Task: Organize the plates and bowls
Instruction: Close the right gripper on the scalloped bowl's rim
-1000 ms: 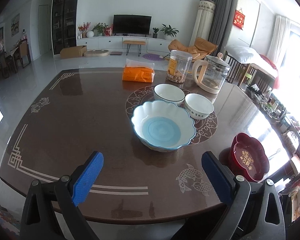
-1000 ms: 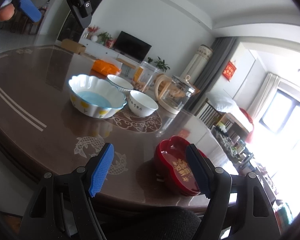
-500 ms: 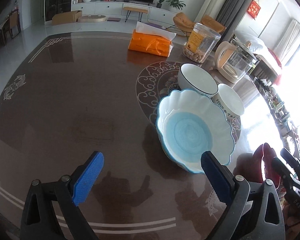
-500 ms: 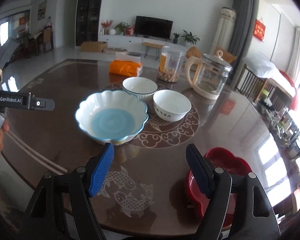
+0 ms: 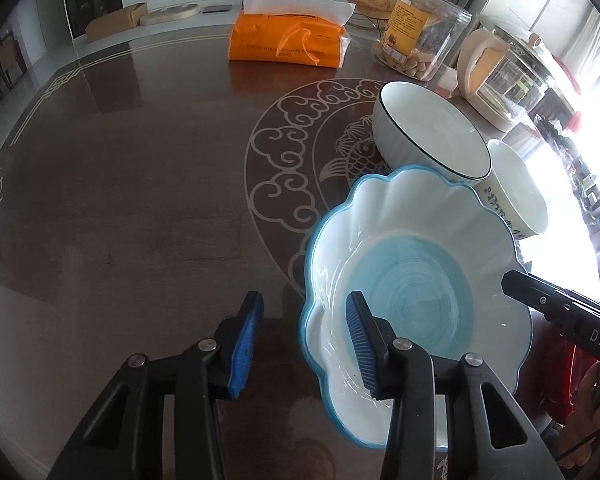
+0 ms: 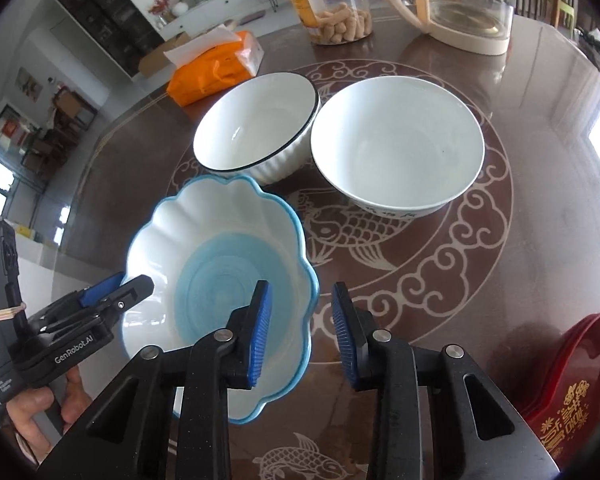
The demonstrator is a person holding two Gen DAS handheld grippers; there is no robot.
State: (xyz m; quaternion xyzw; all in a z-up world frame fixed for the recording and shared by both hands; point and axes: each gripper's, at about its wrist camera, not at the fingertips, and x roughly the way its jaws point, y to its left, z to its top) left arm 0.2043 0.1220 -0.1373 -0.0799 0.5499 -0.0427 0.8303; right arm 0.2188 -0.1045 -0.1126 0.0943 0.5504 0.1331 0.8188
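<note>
— Fingers (image 5: 246, 340) of the left gripper (image 5: 302, 344): are they shut or apart?

— Apart, but not wide. They have just been closing. The edge of the wavy white bowl with the blue rim and blue middle (image 5: 412, 280) stands between them. One finger is inside the bowl and one is outside. They do not squeeze it yet.

— And the right gripper (image 6: 302, 336)?

— Same thing on the other side of the bowl. Its jaws have just been closing too. The rim is between them, and I see a gap, so no pinch yet.

— Where is the bowl?

— It sits on the shiny dark brown table (image 5: 140, 200), right under both grippers. Past the fingertips stand the round white bowl with the black rim (image 6: 256, 132) and the plain white bowl with writing on its side (image 6: 396, 144), close together. The red flower-shaped dish (image 6: 572, 380) is off to the right of the right gripper's fingers.

— So which step is this?

— I think it is grabbing the wavy bowl with both grippers at once.

— What comes next?

— Both should close until the pads press the rim. Then lift together and keep it flat, so the bowl does not tip or slip.
</note>
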